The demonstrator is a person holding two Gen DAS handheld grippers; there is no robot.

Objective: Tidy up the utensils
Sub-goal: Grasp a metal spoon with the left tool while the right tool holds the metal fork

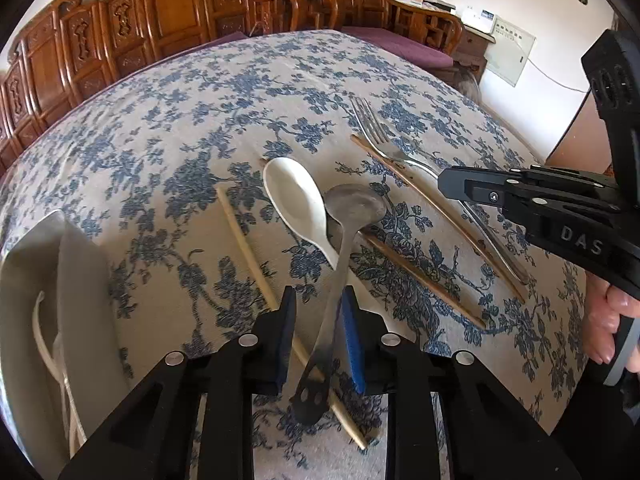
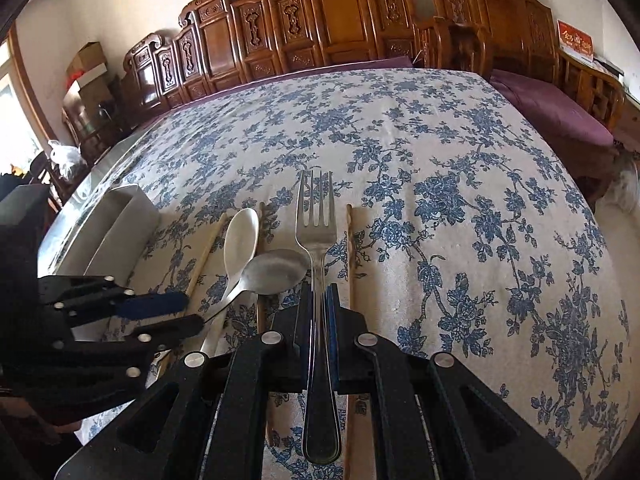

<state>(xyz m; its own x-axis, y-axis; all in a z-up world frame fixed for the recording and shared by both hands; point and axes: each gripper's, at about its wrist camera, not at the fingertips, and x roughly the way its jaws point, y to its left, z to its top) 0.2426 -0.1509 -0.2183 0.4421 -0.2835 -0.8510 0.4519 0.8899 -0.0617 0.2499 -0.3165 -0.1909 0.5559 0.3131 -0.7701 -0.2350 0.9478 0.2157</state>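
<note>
Steel is what I have in both grippers' views: the right gripper (image 2: 318, 300) has its jaws clamped on the handle of the metal fork (image 2: 316, 240), whose tines point away from me across the blue-flowered tablecloth (image 2: 460, 160) on the tabletop. In my left wrist view the left gripper (image 1: 318, 320) straddles the handle of the metal spoon (image 1: 340, 248); its jaws stand a little apart, with the handle running between them at a slant close to the blue pad, and I cannot tell whether either pad actually touches it. That spoon's bowl lies against the white ceramic spoon (image 1: 298, 208), which sits just to its left, and its handle crosses over a pale chopstick (image 1: 256, 264) that runs back under my left gripper. Two darker brown chopsticks (image 1: 424, 276) lie to the right of the metal spoon, one partly under its bowl, the other alongside the fork's handle. At the left edge of the tabletop I see a white holder (image 1: 76, 280) with a white cord or strap lying in it. Carved wooden chairs (image 2: 340, 20) line the wall beyond the tabletop. A person's fingers (image 1: 612, 320) show around the right gripper's grip at the edge of the left view.
</note>
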